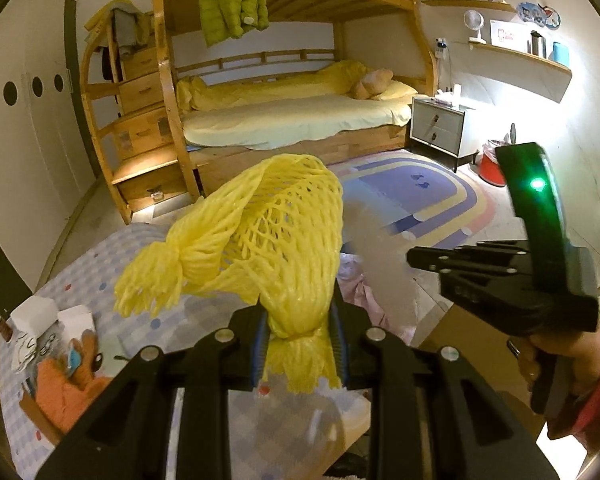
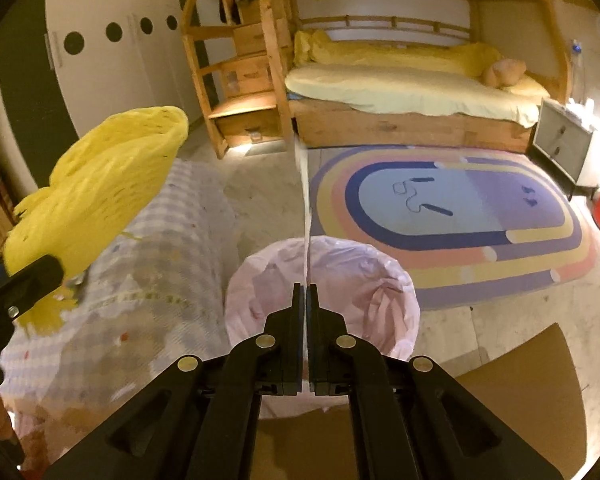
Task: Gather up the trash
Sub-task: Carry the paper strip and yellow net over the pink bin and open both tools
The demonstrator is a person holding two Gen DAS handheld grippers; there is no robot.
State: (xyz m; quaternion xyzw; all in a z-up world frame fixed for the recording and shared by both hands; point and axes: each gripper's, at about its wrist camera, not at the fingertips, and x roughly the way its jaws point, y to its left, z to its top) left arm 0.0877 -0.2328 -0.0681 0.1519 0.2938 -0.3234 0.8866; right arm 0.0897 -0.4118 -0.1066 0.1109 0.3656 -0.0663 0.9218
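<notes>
My left gripper (image 1: 300,334) is shut on a yellow foam fruit net (image 1: 256,232) and holds it up above the patterned bed cover (image 1: 108,276). The net also shows at the left of the right wrist view (image 2: 96,188). My right gripper (image 2: 305,296) is shut on a thin translucent white sheet (image 2: 306,208), seen edge-on, above a bin lined with a pink bag (image 2: 340,280). In the left wrist view the right gripper (image 1: 414,258) is at the right, with the blurred pale sheet (image 1: 380,240) in its jaws.
A wooden bunk bed (image 1: 284,120) stands at the back with a rainbow rug (image 2: 460,208) before it. A grey nightstand (image 1: 440,128) and a red tub (image 1: 492,168) are at the right. White boxes (image 1: 36,312) and an orange toy (image 1: 64,392) lie on the bed cover. Brown cardboard (image 2: 520,392) lies by the bin.
</notes>
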